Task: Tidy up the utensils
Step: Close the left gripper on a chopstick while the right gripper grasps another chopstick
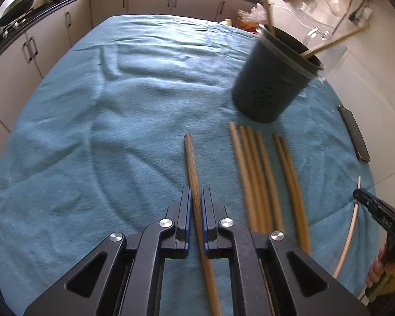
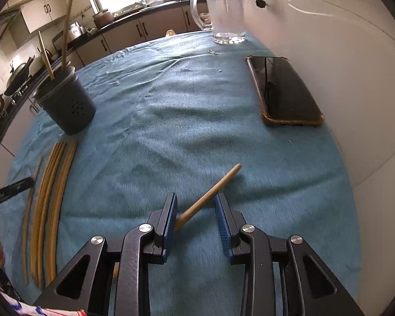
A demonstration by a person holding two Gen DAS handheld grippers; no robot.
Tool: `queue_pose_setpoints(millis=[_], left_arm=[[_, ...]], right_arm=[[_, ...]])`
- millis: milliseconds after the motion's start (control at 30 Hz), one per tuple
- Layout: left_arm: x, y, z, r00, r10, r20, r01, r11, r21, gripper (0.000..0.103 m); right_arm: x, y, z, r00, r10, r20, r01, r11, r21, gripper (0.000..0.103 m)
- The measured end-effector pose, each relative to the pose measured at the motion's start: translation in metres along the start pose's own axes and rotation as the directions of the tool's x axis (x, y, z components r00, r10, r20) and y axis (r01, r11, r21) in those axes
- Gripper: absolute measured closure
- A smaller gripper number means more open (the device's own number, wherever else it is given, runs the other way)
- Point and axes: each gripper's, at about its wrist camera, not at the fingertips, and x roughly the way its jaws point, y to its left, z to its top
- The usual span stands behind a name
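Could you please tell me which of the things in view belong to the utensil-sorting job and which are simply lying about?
Belong to the job:
dark holder
loose chopsticks
darker chopstick between the left gripper fingers
chopstick at the right gripper

Lying about:
phone
glass mug

On the cloth-covered table (image 2: 197,121), your utensil holder (image 2: 68,105) stands at the far left with two sticks (image 2: 65,26) in it. A row of chopsticks (image 2: 50,205) lies just before it. The phone (image 2: 284,89) lies well to the right, with the glass mug (image 2: 223,13) behind it.
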Motion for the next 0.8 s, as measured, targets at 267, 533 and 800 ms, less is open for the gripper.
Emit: queue_pose_setpoints(millis=[267, 533, 800], left_arm=[[-0.011, 0.023, -0.008, 1.0, -0.016, -0.02, 0.015, 0.999, -0.044, 0.097], [-0.002, 0.025, 0.006, 0.999, -0.029, -0.038, 0.027, 0.997, -0.067, 0.097], [0.008, 0.023, 0.027, 0.997, -0.032, -0.069, 0.027, 0.997, -0.066, 0.096]], right_arm=[[0.004, 0.026, 0.002, 0.997, 0.064, -0.045, -0.067, 0.995, -0.068, 0.09], [0.004, 0.024, 0.004, 0.997, 0.025, -0.07, -0.03, 0.997, -0.071, 0.081], [0.017, 0.032, 0.021, 0.995, -0.007, -0.102, -0.001, 0.997, -0.082, 0.078]])
